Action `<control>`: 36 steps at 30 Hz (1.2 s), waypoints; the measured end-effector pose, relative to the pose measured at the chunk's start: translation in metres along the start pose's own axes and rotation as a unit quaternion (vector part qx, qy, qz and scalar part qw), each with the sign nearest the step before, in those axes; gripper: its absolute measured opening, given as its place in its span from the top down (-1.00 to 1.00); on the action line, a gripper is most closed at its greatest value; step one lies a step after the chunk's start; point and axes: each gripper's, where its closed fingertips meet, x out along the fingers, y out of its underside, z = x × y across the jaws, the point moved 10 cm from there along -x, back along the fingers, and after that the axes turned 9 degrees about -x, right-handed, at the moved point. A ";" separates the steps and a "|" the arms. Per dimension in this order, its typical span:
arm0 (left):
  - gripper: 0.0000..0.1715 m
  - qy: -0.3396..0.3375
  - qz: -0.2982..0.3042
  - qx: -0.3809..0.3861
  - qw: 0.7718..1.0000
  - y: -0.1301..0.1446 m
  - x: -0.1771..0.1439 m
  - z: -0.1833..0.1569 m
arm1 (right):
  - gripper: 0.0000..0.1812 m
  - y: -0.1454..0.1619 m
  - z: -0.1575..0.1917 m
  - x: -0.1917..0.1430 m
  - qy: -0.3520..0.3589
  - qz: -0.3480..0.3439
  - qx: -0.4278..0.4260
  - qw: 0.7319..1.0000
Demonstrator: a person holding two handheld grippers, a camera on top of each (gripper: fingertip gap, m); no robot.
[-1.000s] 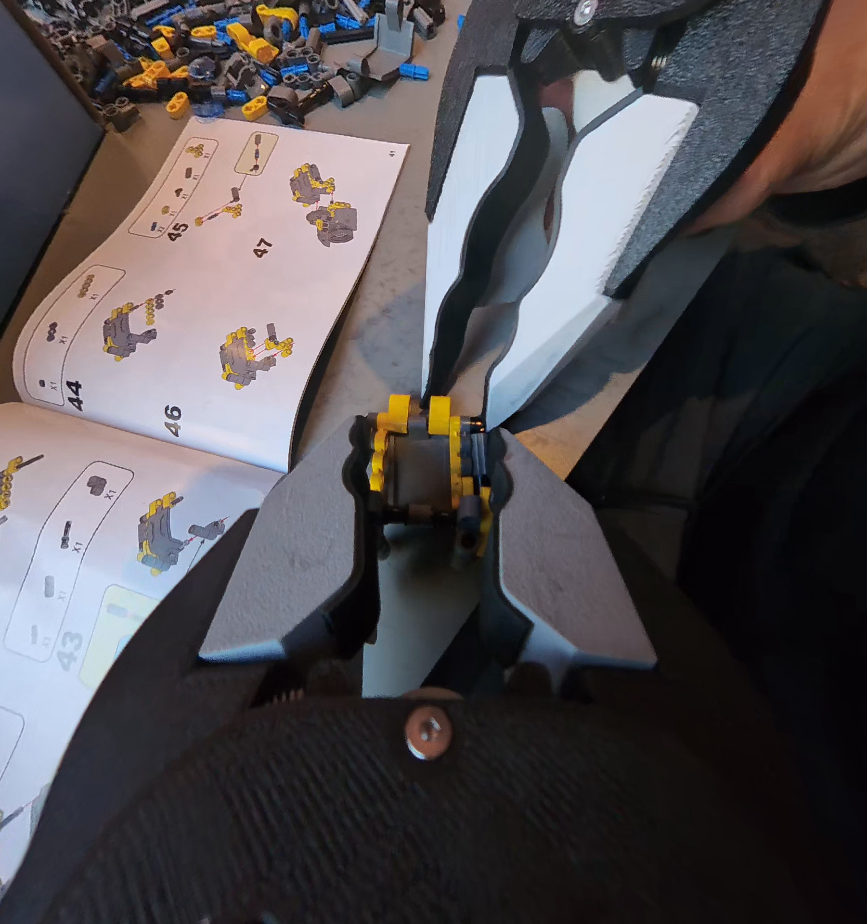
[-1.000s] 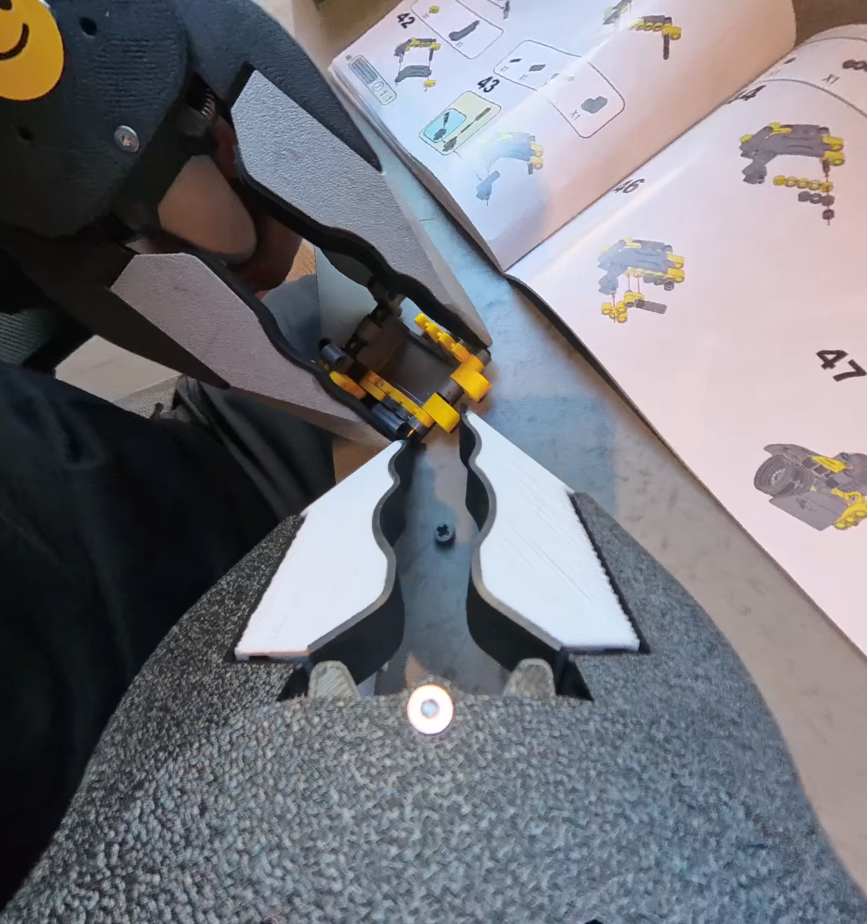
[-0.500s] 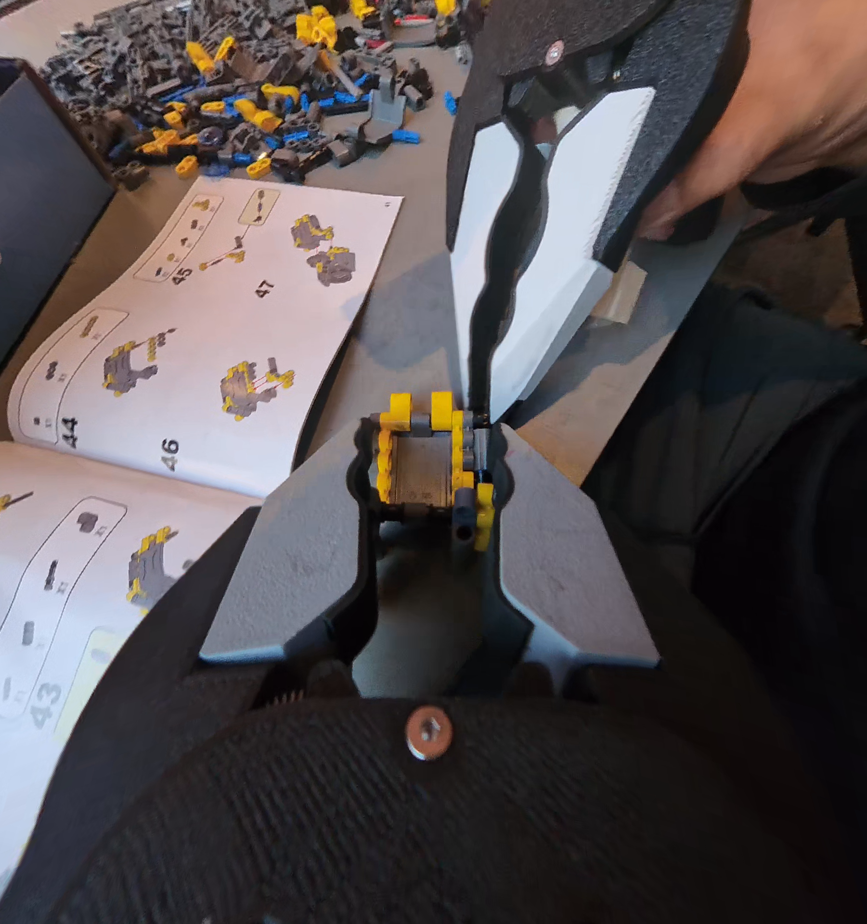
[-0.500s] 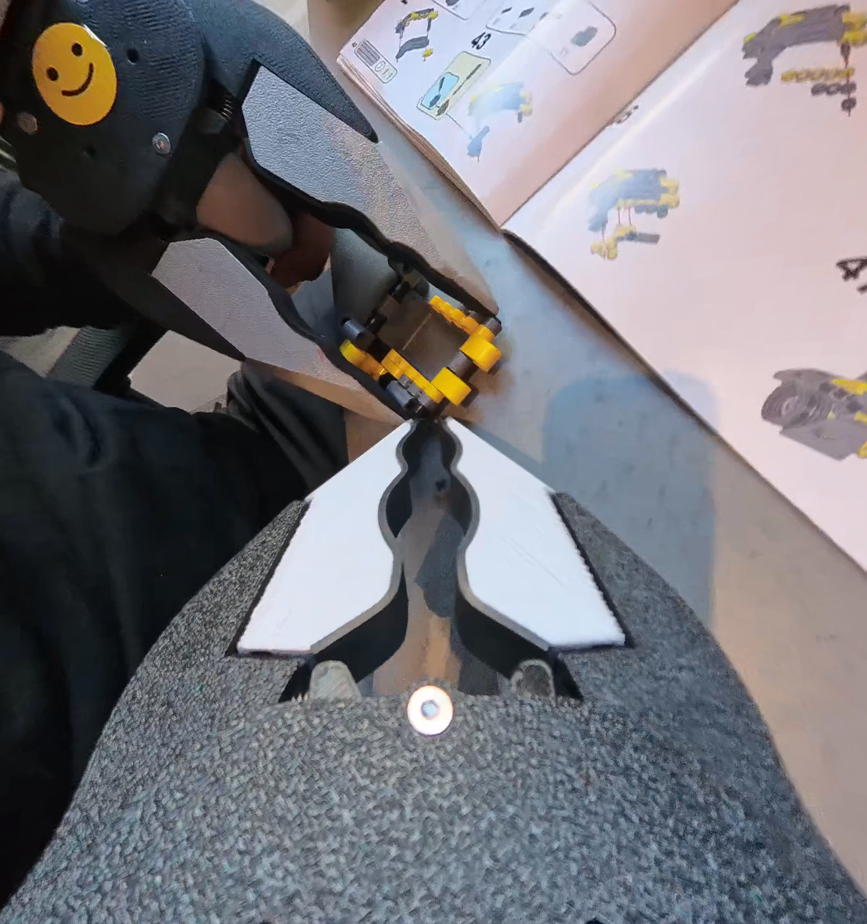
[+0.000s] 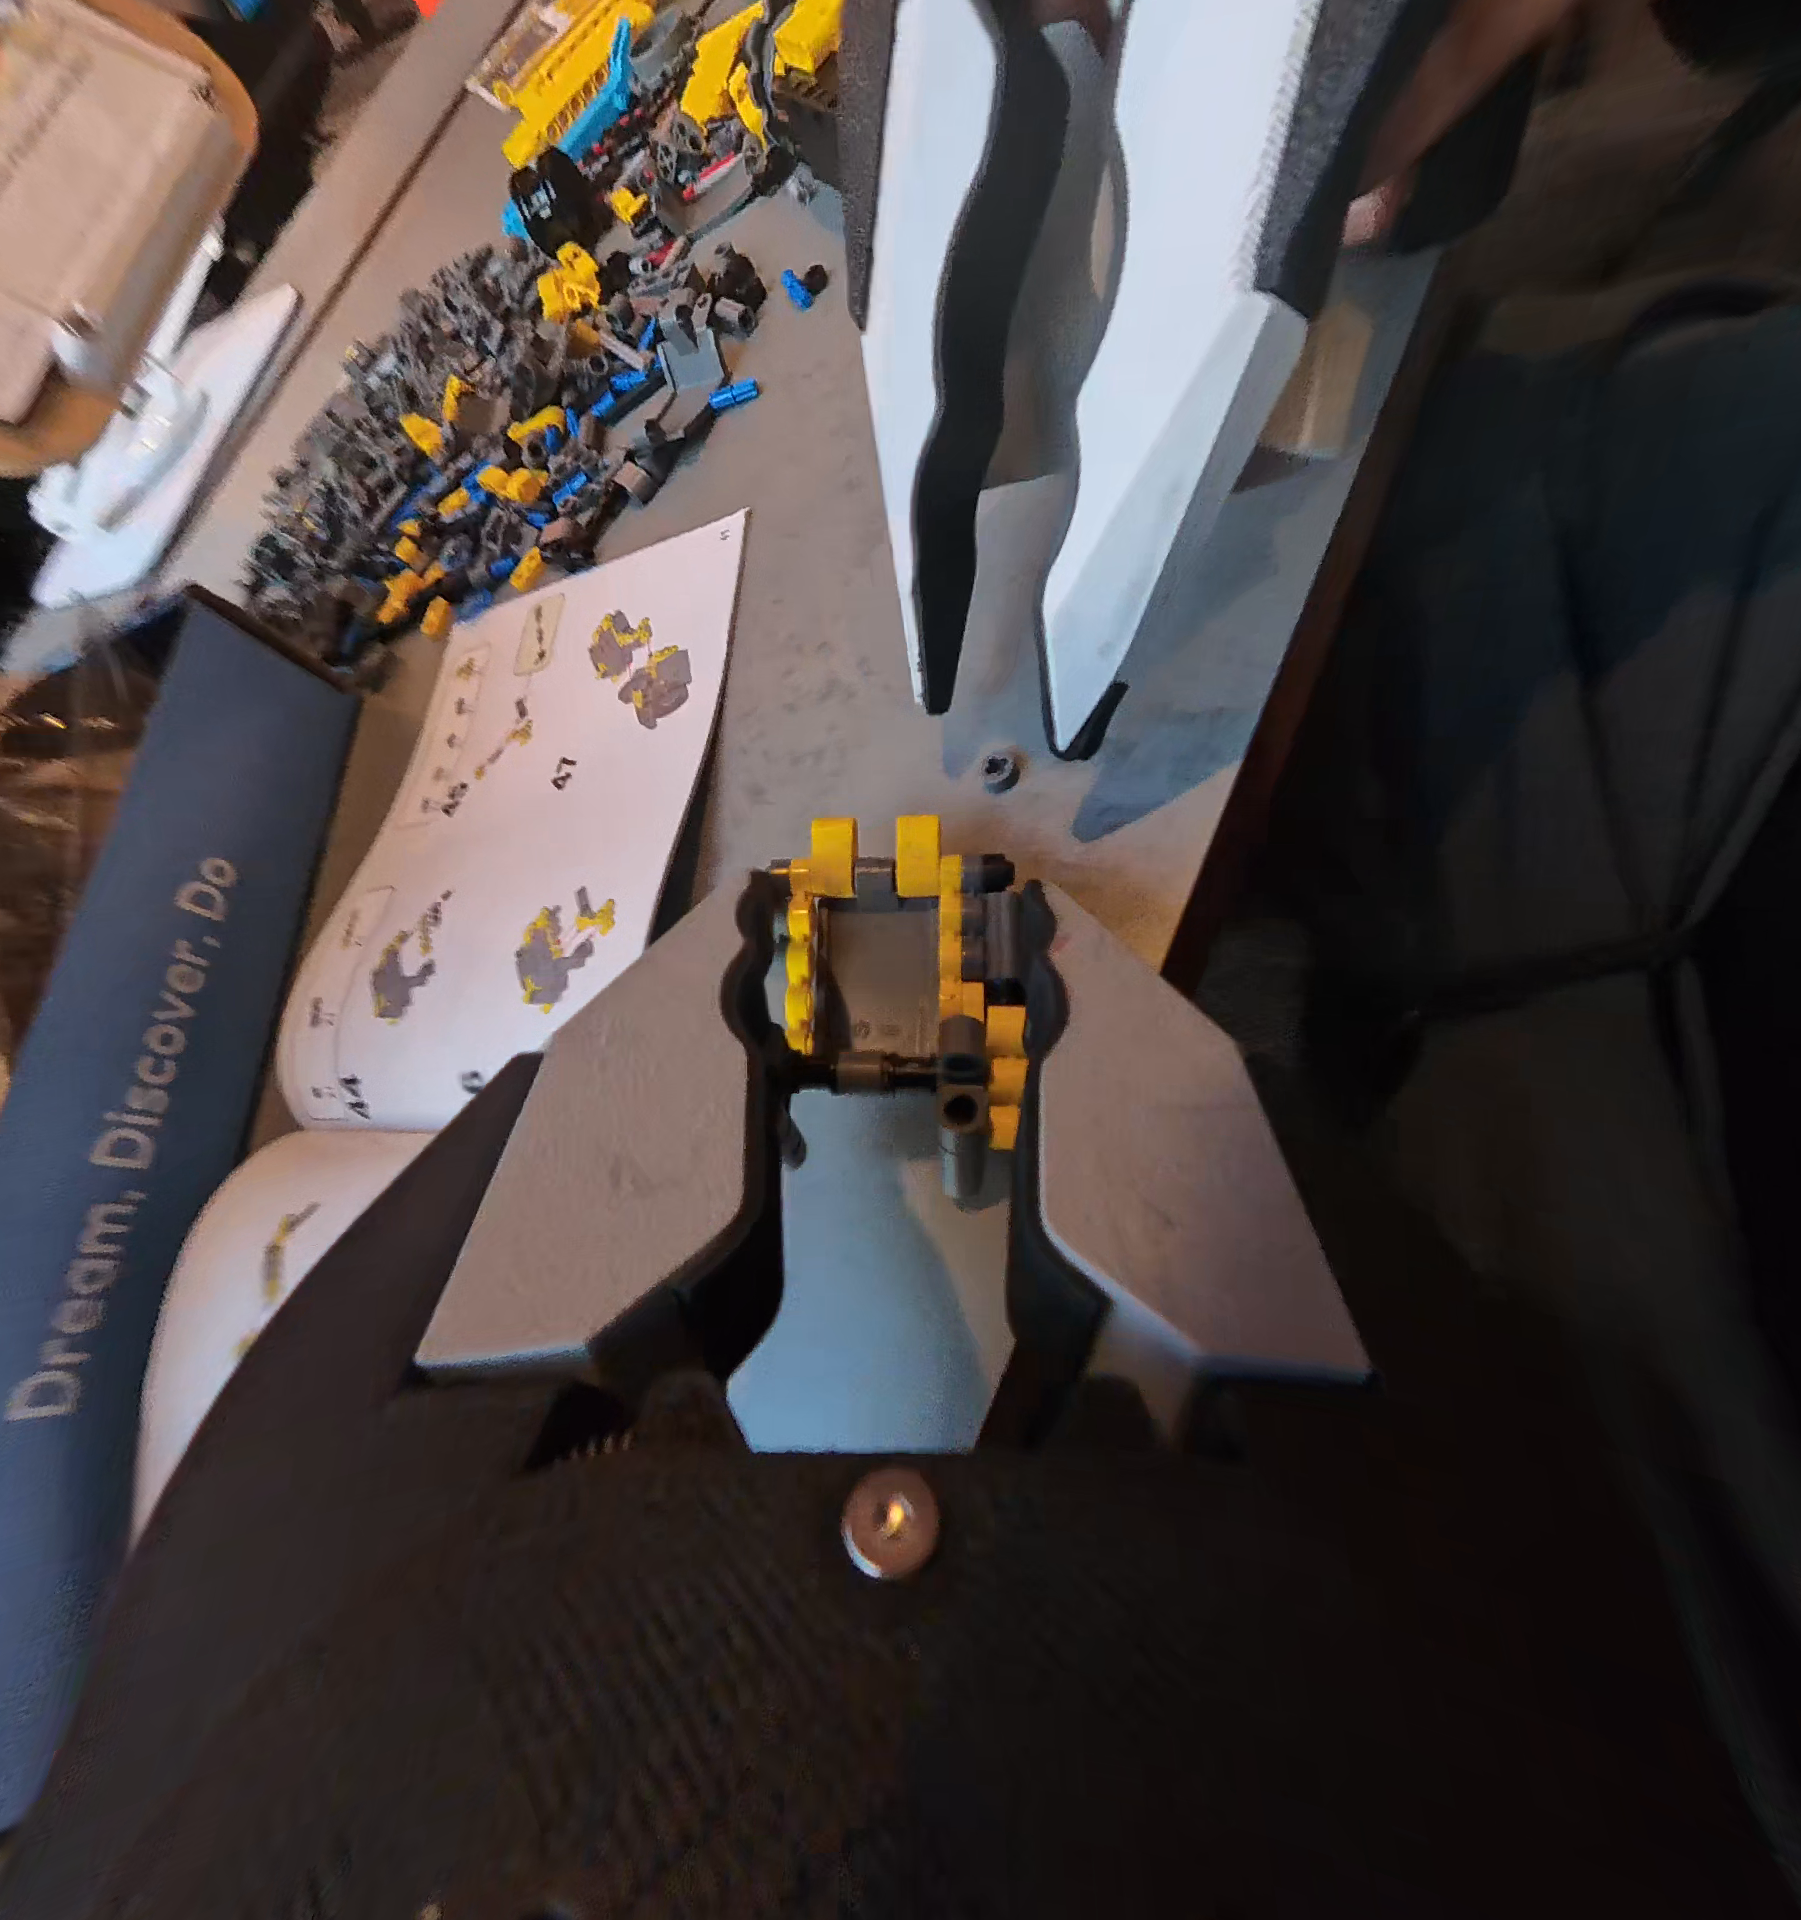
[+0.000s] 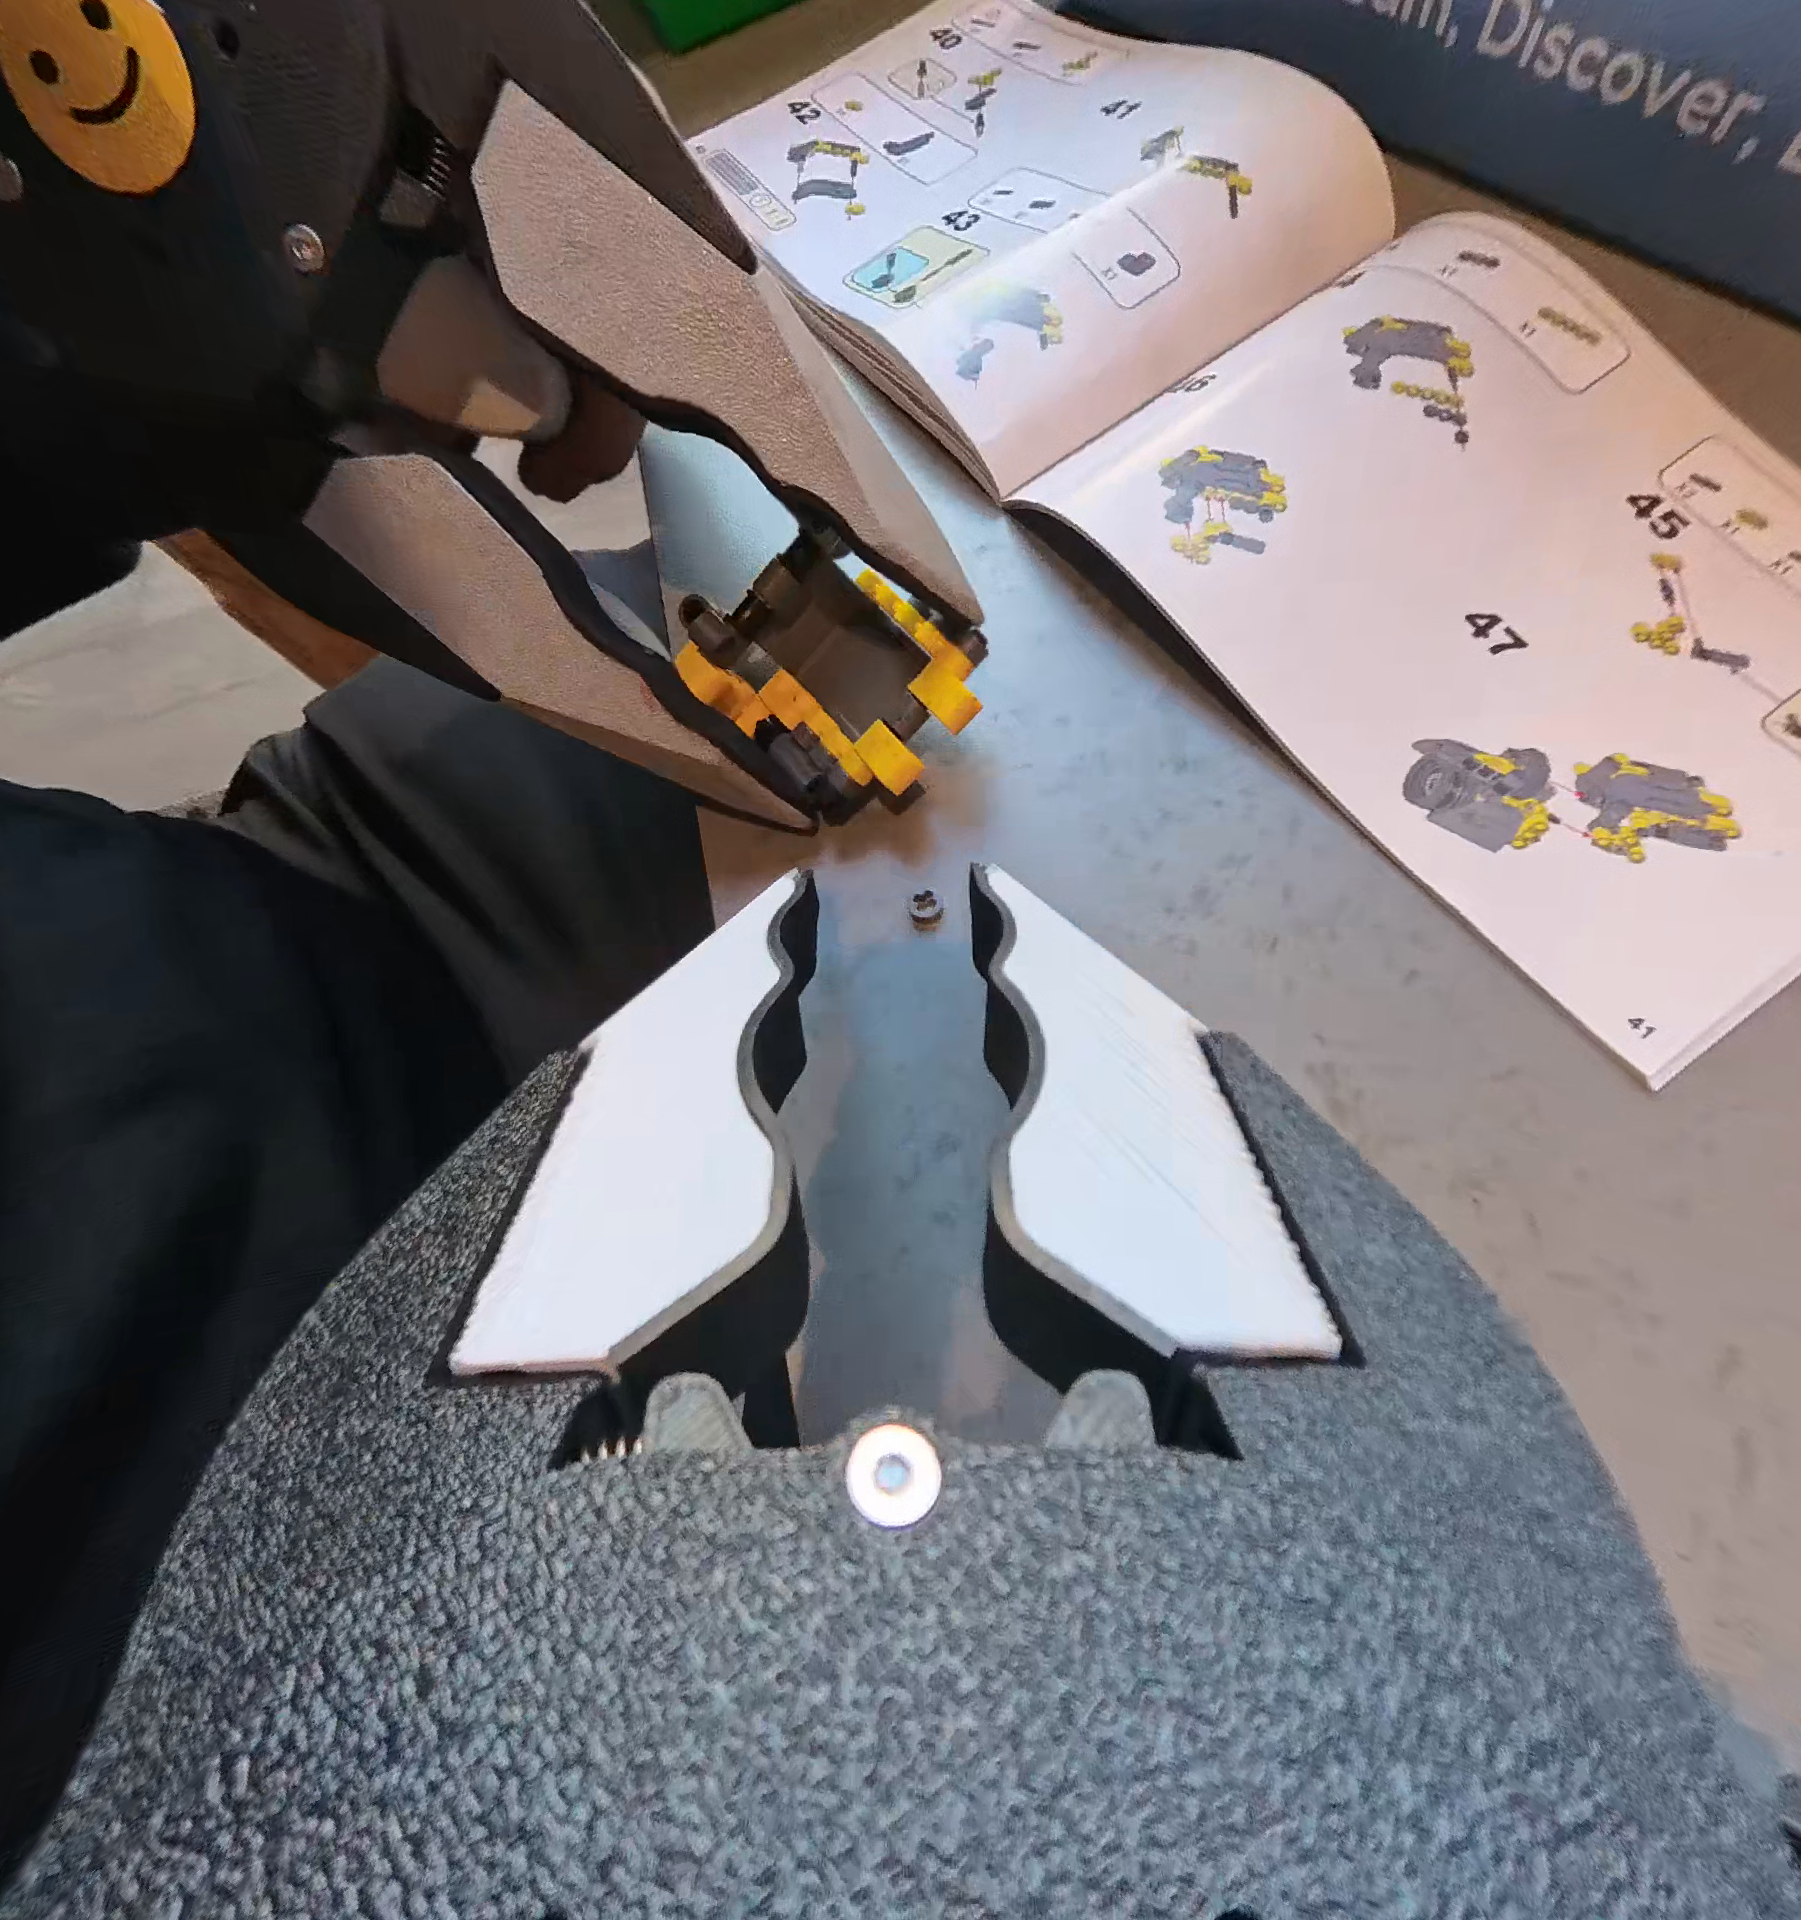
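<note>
My left gripper [image 5: 896, 925], with grey fingers, is shut on a small yellow and grey brick assembly [image 5: 896, 987] and holds it just above the grey table near its edge. The assembly also shows in the right wrist view [image 6: 834, 686], clamped in the left gripper [image 6: 896, 717]. My right gripper [image 6: 891, 881], with white fingers, is open and empty, its tips a short way from the assembly. A small dark round piece [image 6: 924, 910] lies on the table between those tips. The left wrist view shows the right gripper [image 5: 1005, 717] pointing at that piece [image 5: 1000, 771].
An open instruction booklet [image 6: 1395, 623] lies beside the grippers and also shows in the left wrist view [image 5: 563, 810]. A dark blue box [image 5: 127, 1039] stands behind it. A pile of loose pieces [image 5: 501, 447] and a partly built yellow and blue model [image 5: 647, 135] lie farther back. A person's dark clothing is past the table edge.
My right gripper has opened and drawn back from the assembly, which it was touching with nearly shut tips. The left gripper still holds the assembly.
</note>
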 end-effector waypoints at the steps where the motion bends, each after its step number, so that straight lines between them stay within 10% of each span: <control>1: 0.48 -0.013 0.000 0.017 1.000 0.000 0.000 -0.002 | 0.69 0.000 0.002 0.000 0.006 0.001 -0.008 1.000; 26: 0.36 0.135 0.079 -0.094 0.983 -0.008 -0.015 0.022 | 0.78 0.001 -0.011 0.011 -0.023 0.054 -0.053 0.997; 36: 0.50 0.173 0.113 0.066 0.976 -0.011 -0.014 0.022 | 0.94 -0.001 -0.013 0.014 -0.067 0.052 -0.057 0.995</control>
